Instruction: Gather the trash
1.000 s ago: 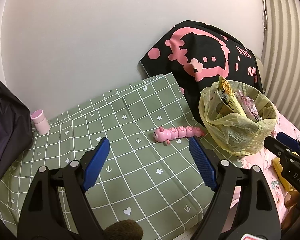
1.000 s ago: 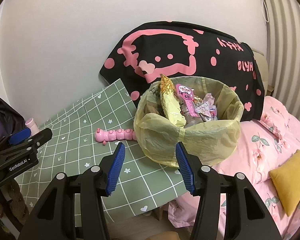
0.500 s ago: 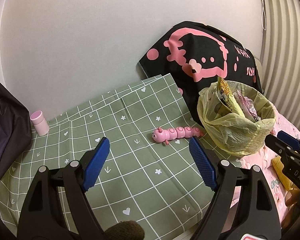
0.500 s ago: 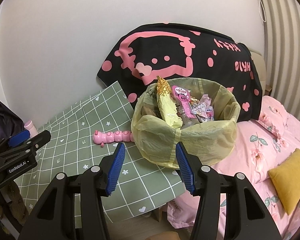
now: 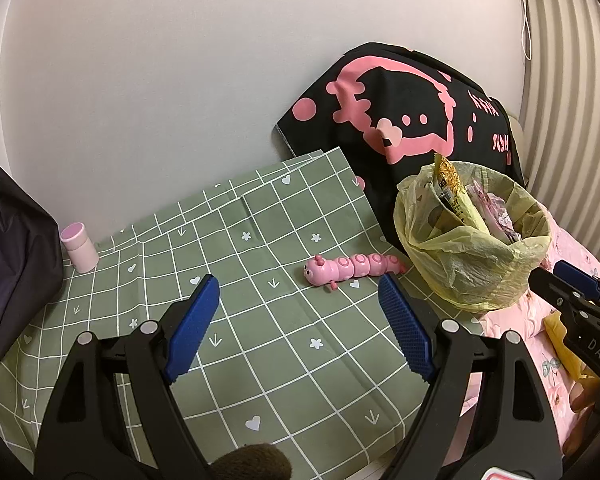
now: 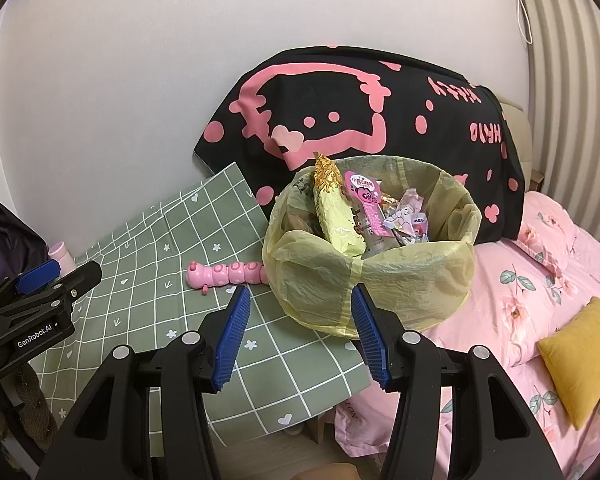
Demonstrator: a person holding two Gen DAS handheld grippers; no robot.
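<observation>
The tail of the pink caterpillar toy [image 6: 224,274] is hidden behind the yellow-lined trash bin [image 6: 380,280]. Wrappers [image 6: 364,216] deep inside are covered, and their print cannot be read.

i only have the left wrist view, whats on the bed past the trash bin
Observer: A yellow cushion lies on the pink flowered bedsheet, to the right of the bin. Your view shows only a sliver of it behind the right claw.
Operator: can you see whats in the bin better than me
Observer: Yes. Beside the yellow corn packet stands a pink wrapper with a cartoon face, and small pale wrappers lie to its right.
Operator: is the right claw holding anything
Observer: No. Its jaws are open and empty, with the near side of the bin in front of them.
</observation>
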